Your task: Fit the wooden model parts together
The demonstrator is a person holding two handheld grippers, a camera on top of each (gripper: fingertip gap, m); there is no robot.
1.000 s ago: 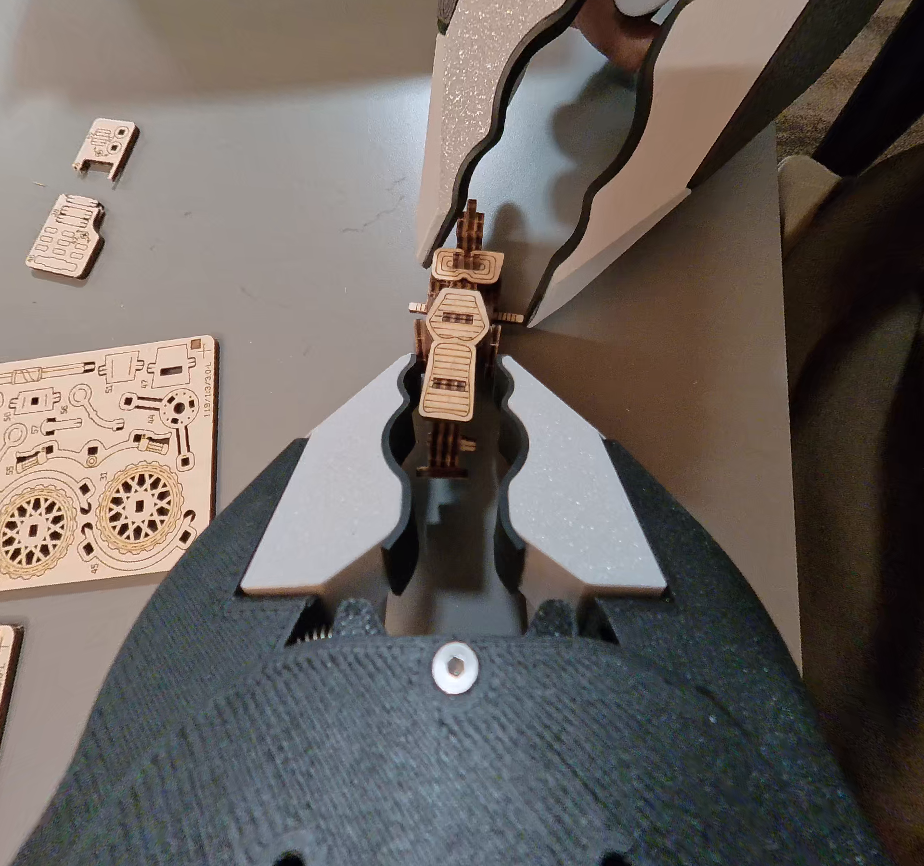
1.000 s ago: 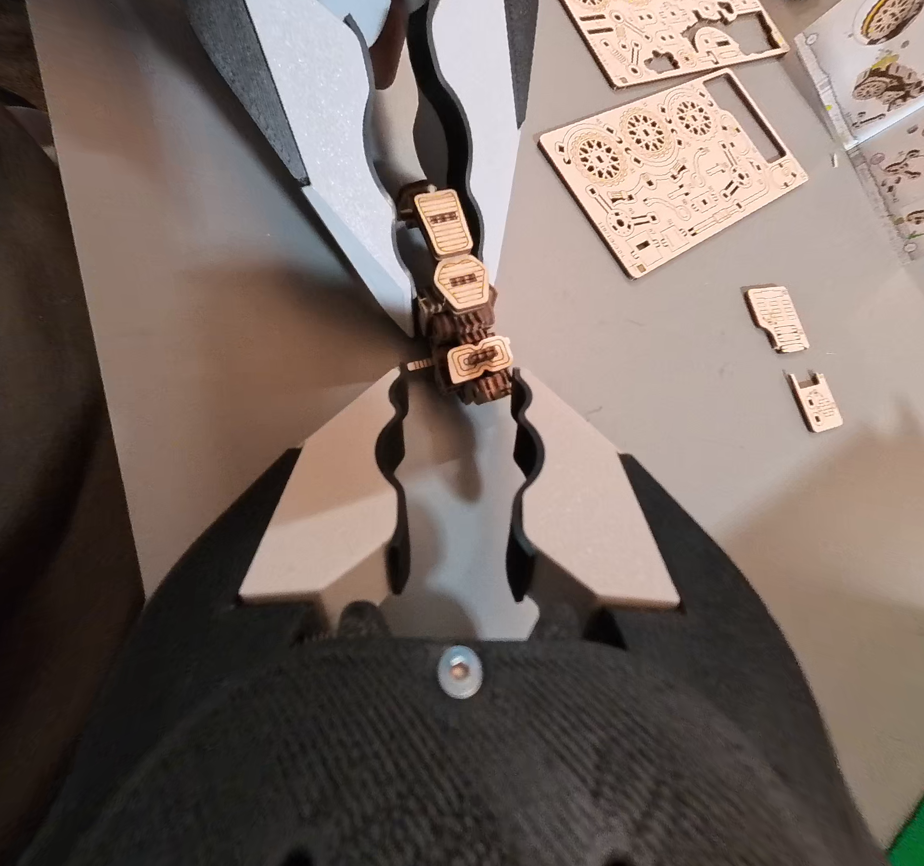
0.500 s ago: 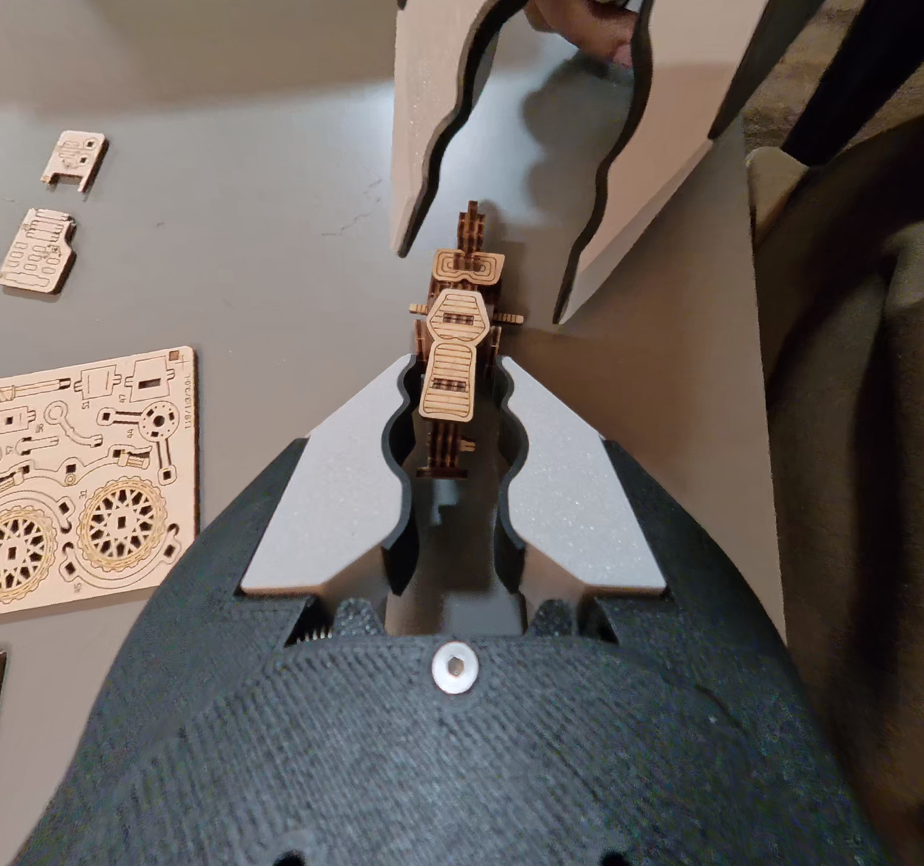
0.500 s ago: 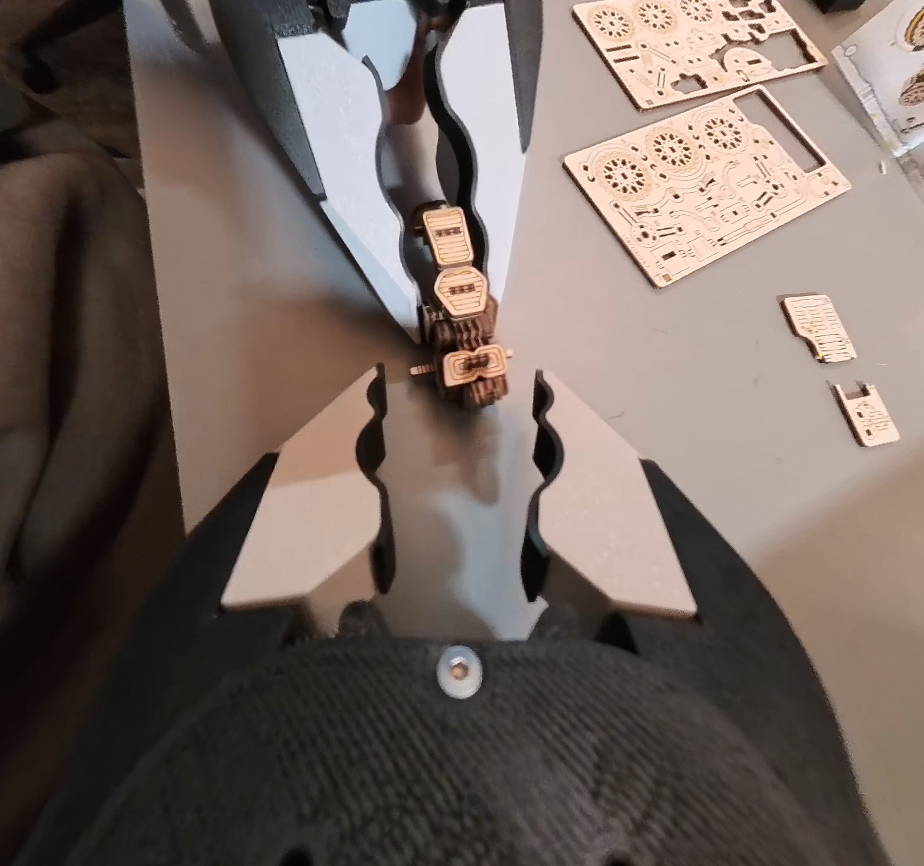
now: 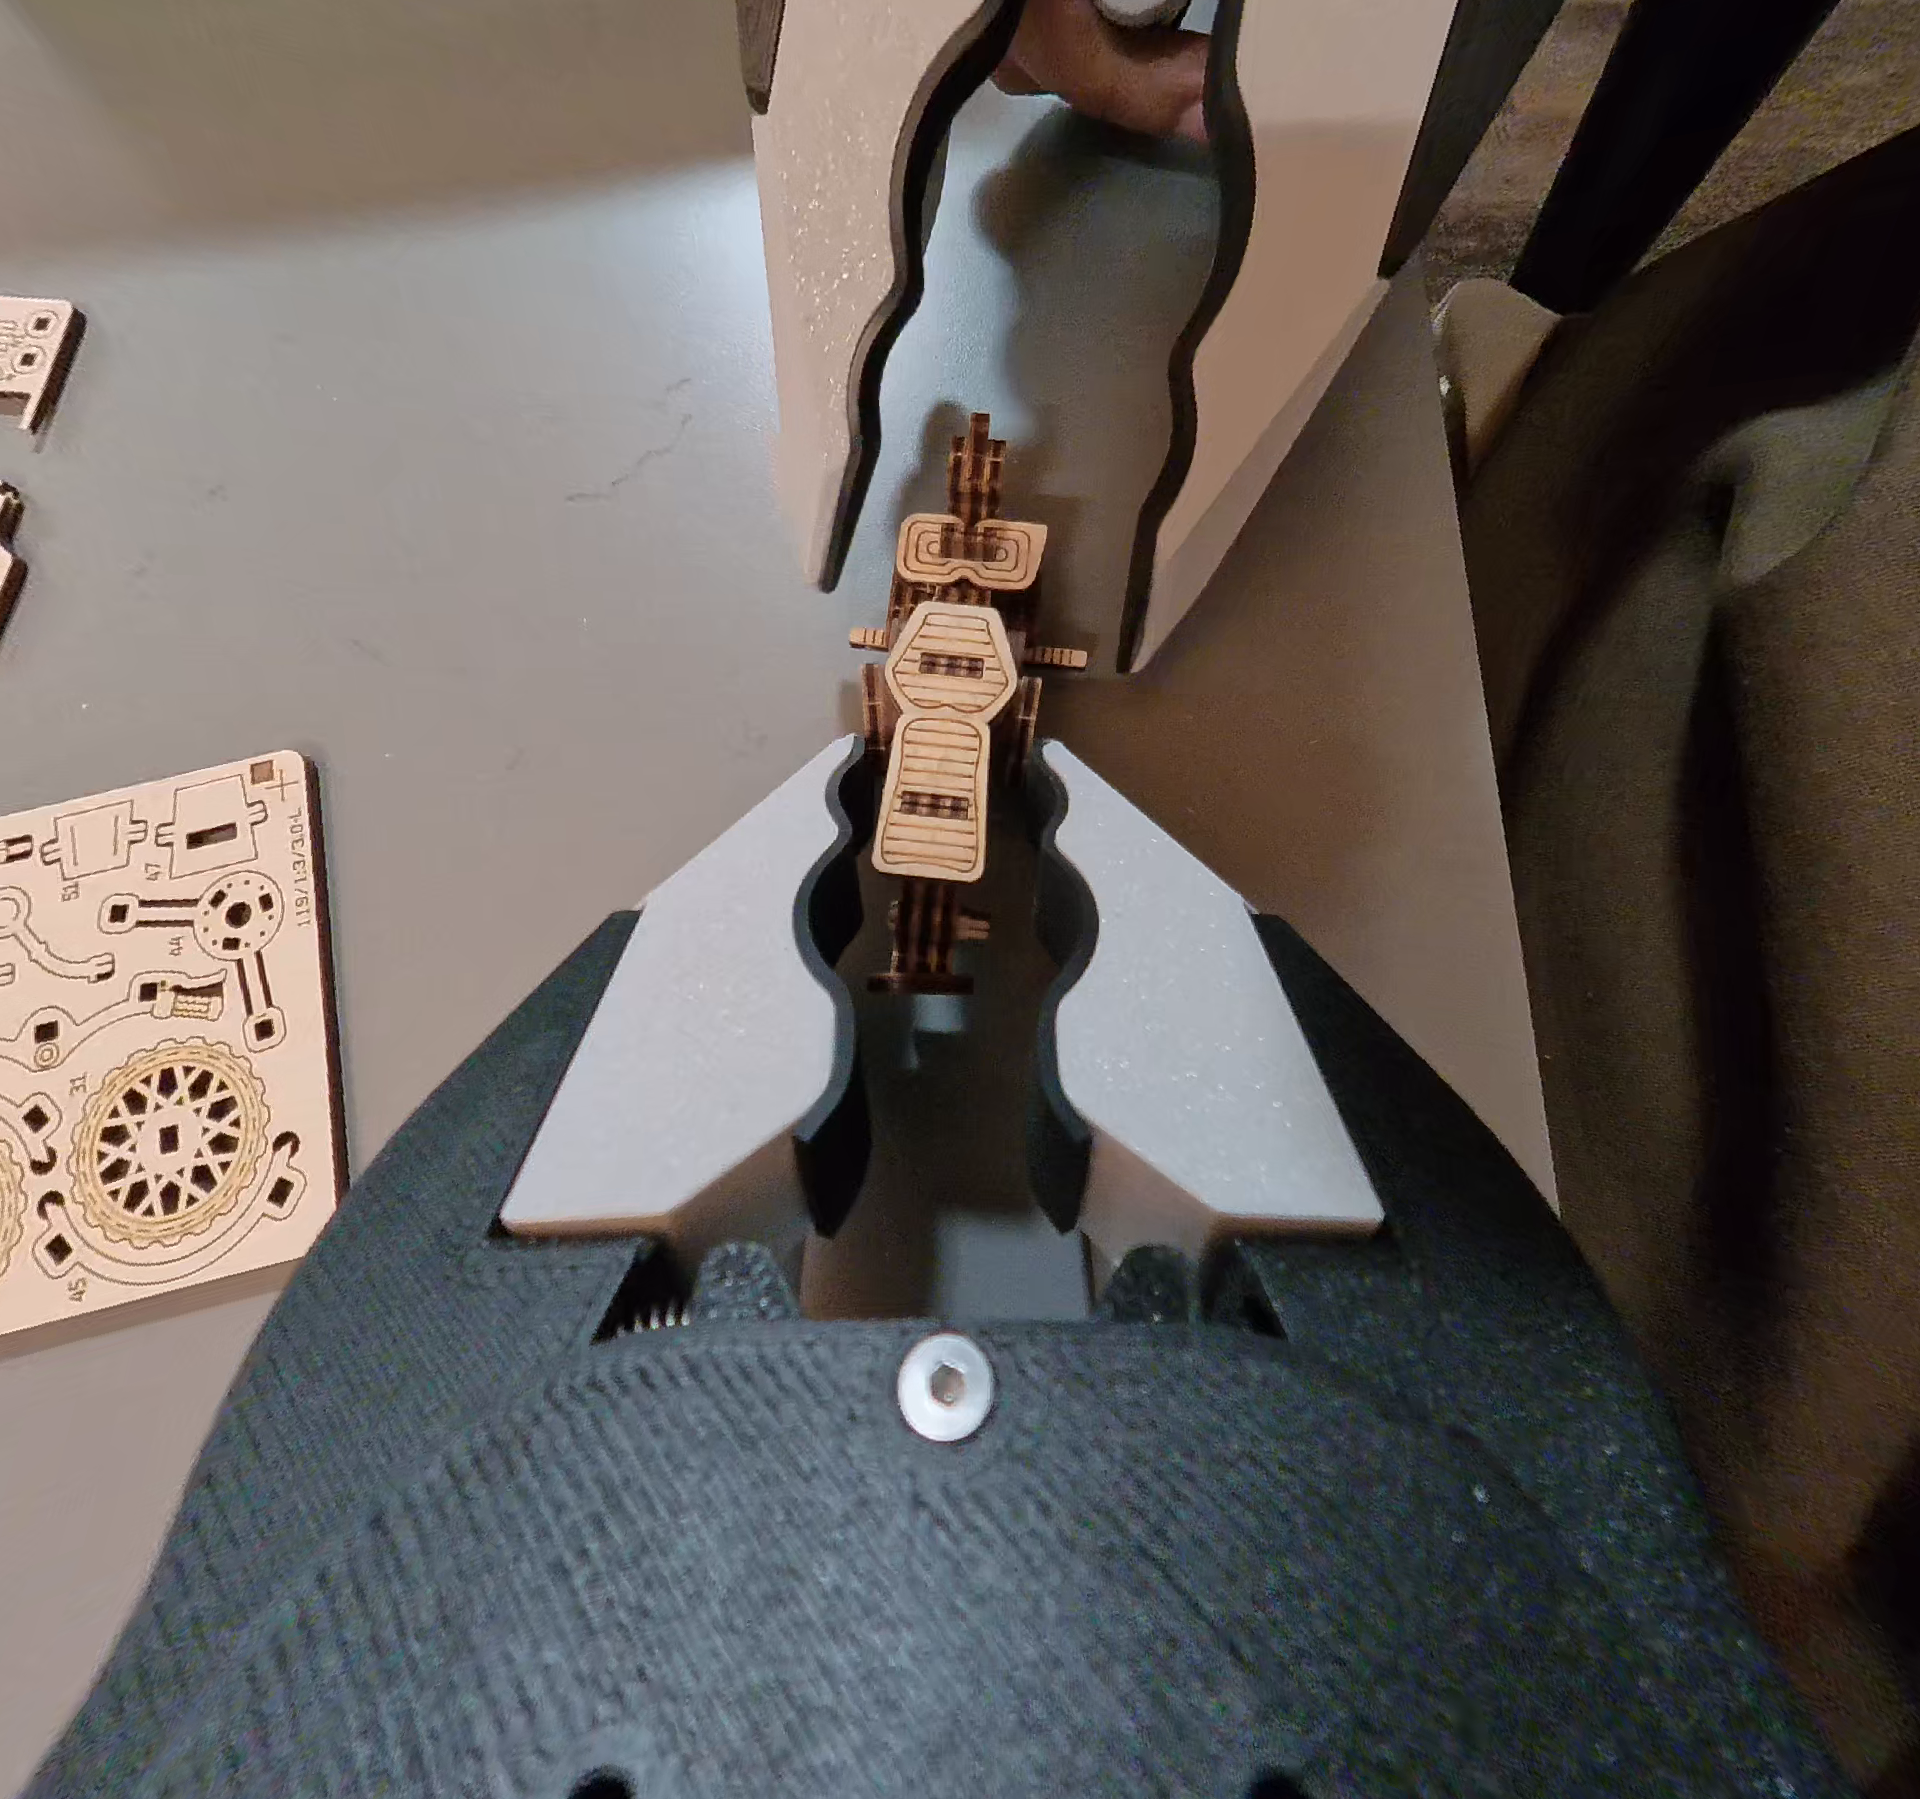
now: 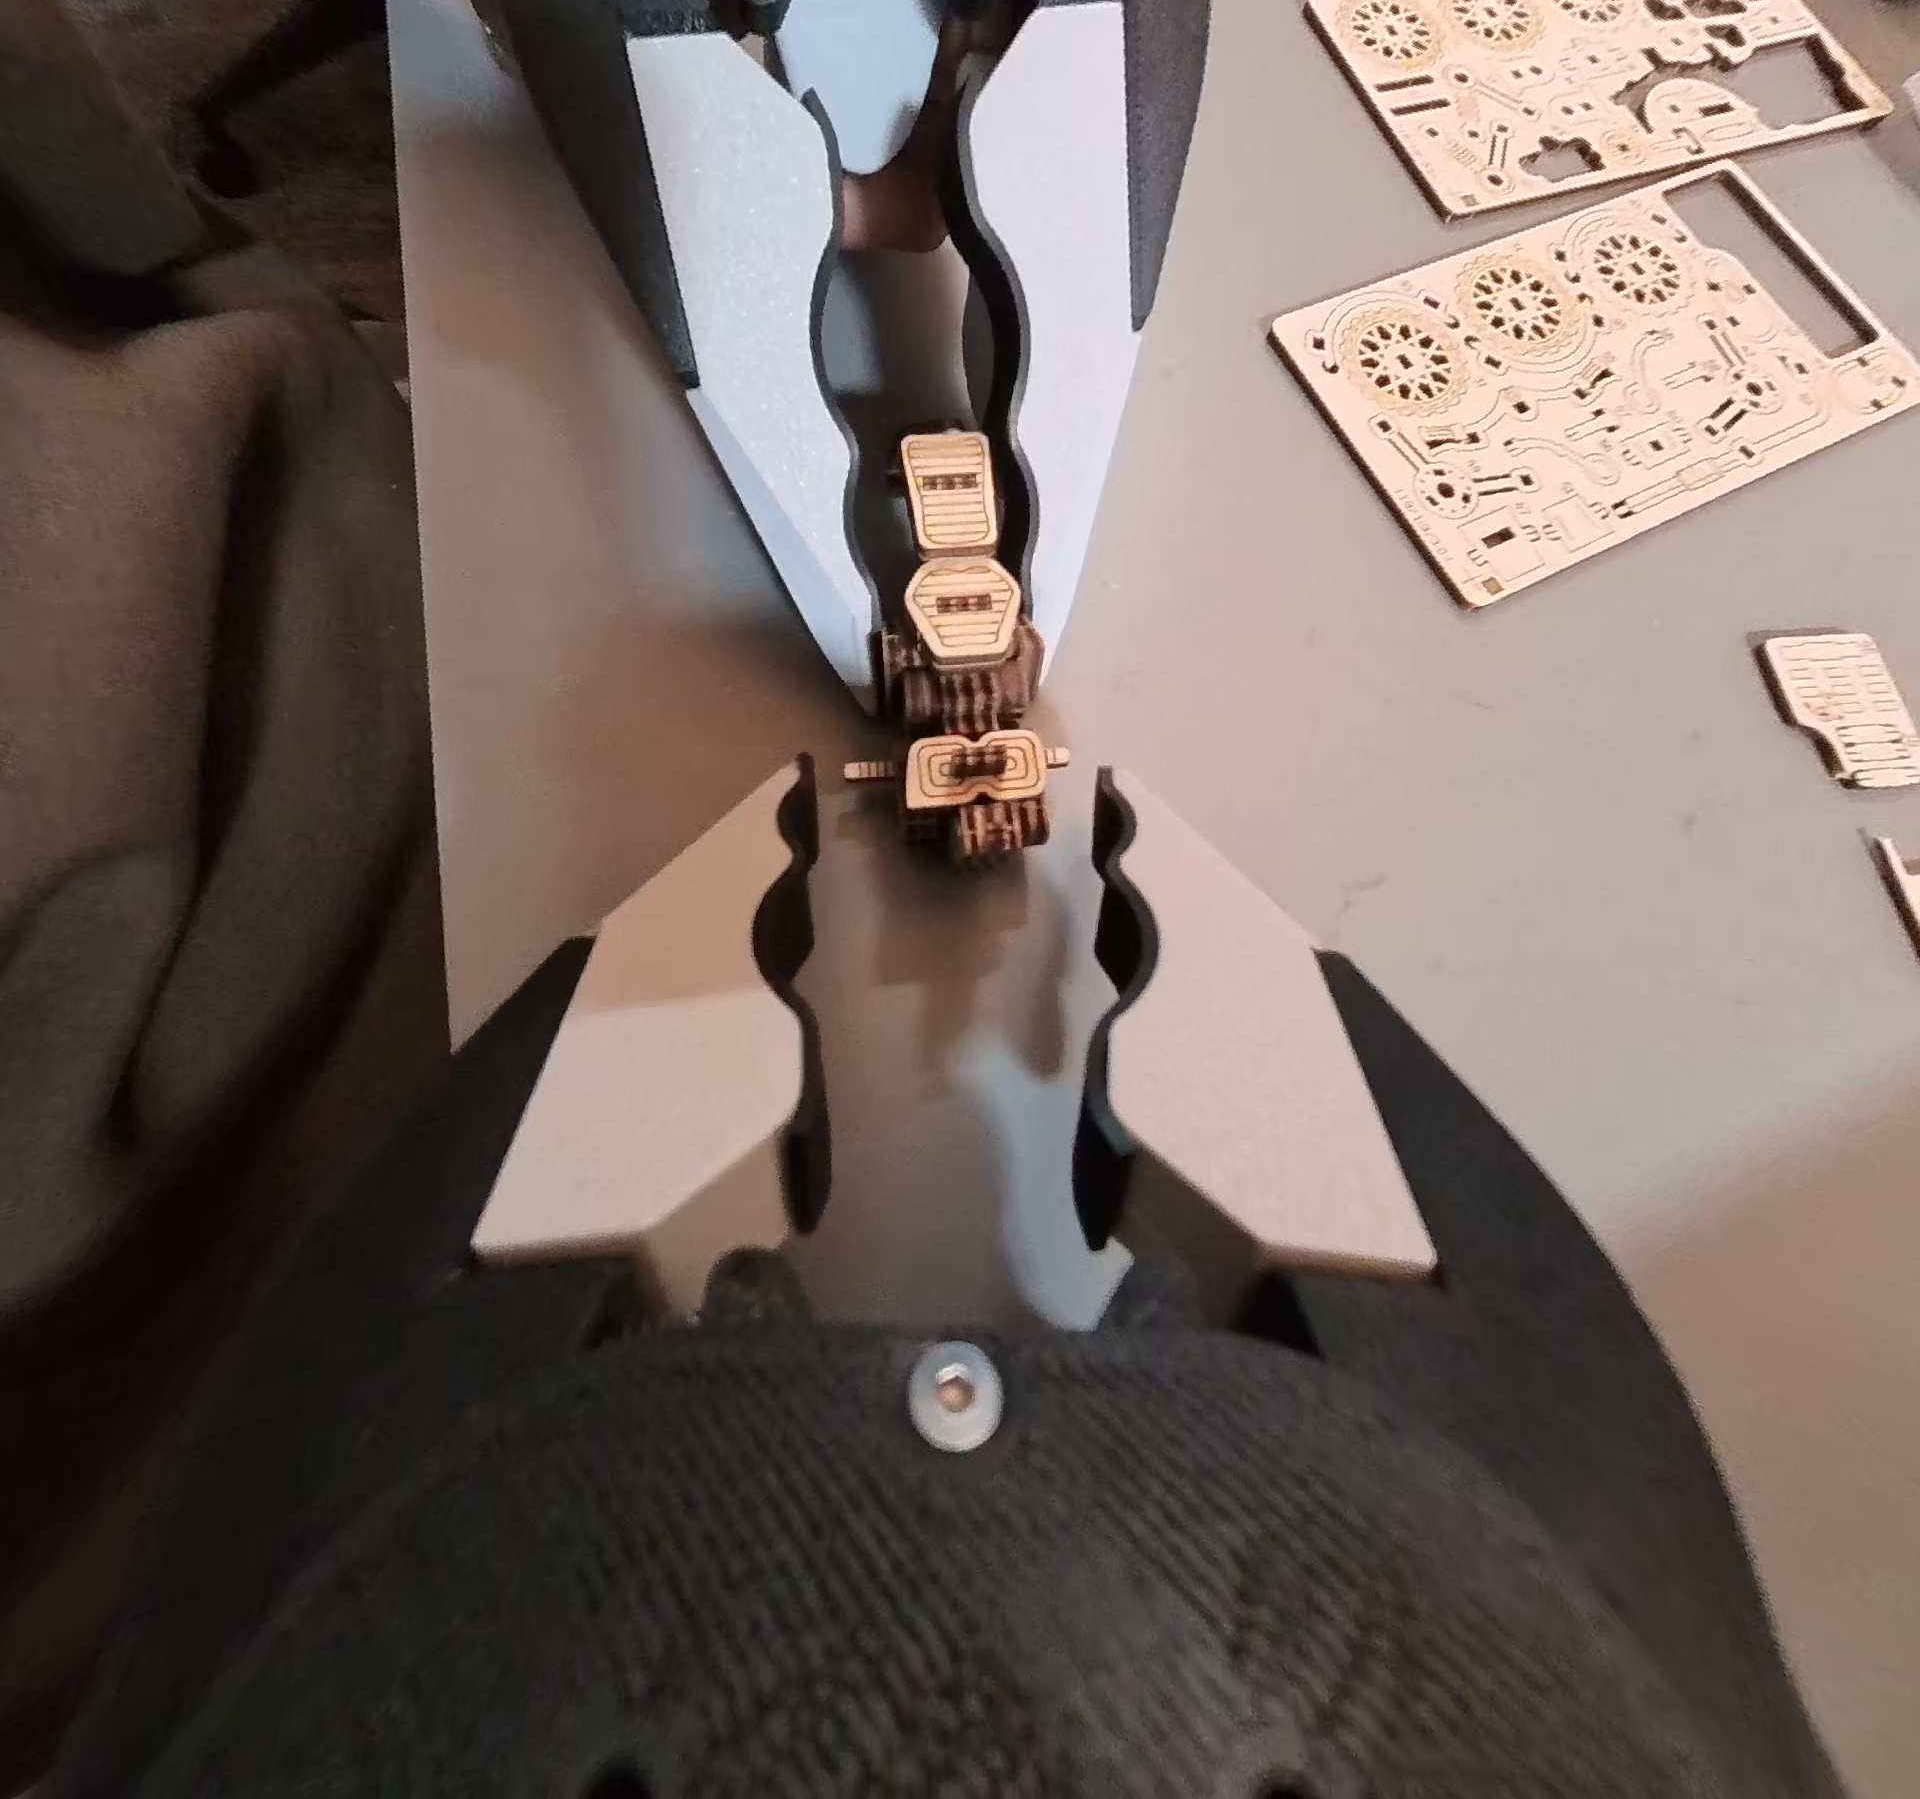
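The wooden model point(image 5: 935, 783), a small layered body with three pale engraved plates on top, stands on the grey table point(image 5: 468, 502). My left gripper point(image 5: 951, 747) is shut on its rear half and holds it upright. My right gripper point(image 5: 977, 622) faces it from the far side, open, with its tips on either side of the model's front and not touching it. In the right wrist view the model point(image 6: 961, 627) sits just beyond my open right gripper point(image 6: 951, 767), with the left gripper point(image 6: 956, 689) clamped on its far end.
Laser-cut wooden part sheets lie on the table point(image 5: 156, 1022), point(image 6: 1558, 419), point(image 6: 1590, 56). Small loose wooden pieces lie nearby point(image 6: 1839, 710), point(image 5: 31, 357). The table edge runs close beside the model, with dark fabric point(image 5: 1714, 814) beyond it. Only a small space, under 4 cm, lies between the two pairs of fingers.
My right gripper has opened wider and drawn back a little from the model's front end. My left gripper still holds the model in the same place.
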